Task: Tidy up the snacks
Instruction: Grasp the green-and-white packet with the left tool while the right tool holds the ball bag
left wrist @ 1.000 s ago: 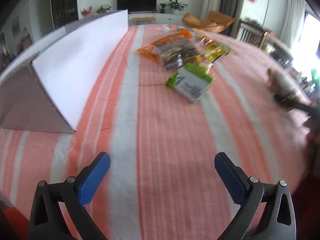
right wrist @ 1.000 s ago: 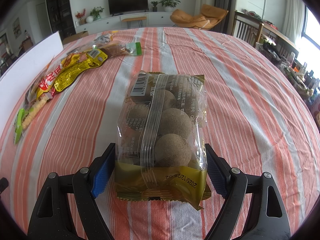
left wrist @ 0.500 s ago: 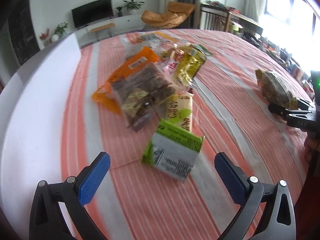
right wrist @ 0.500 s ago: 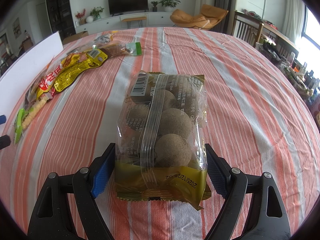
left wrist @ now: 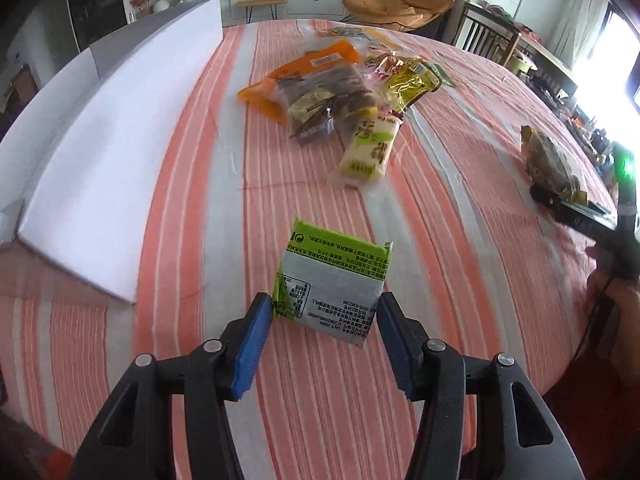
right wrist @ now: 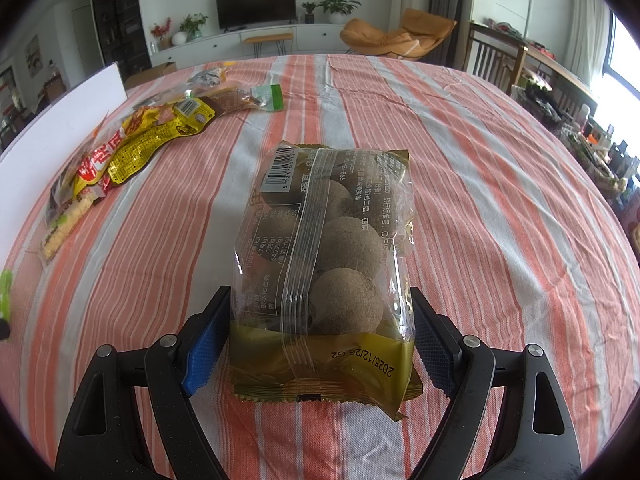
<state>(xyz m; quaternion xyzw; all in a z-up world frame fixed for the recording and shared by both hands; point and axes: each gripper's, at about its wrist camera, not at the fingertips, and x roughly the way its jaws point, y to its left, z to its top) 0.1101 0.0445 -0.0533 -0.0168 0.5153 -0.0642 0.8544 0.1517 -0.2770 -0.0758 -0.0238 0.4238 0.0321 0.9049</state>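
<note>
The left claw (left wrist: 324, 336) clenches the green packet's (left wrist: 332, 284) near end; the right claw (right wrist: 320, 340) grips the bag of brown balls (right wrist: 328, 248) on the table (right wrist: 500, 200).

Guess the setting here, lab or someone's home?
Most likely a home living-dining room: a TV on a low white cabinet, an orange lounge chair, and snack packets on a striped tablecloth.

A snack pile (left wrist: 340, 92) lies mid-table, with a foam board (left wrist: 104, 168) to its left. A flat packet (left wrist: 332, 280) sits nearer, and a bag of round snacks (right wrist: 324, 264) lies apart on the right.
</note>
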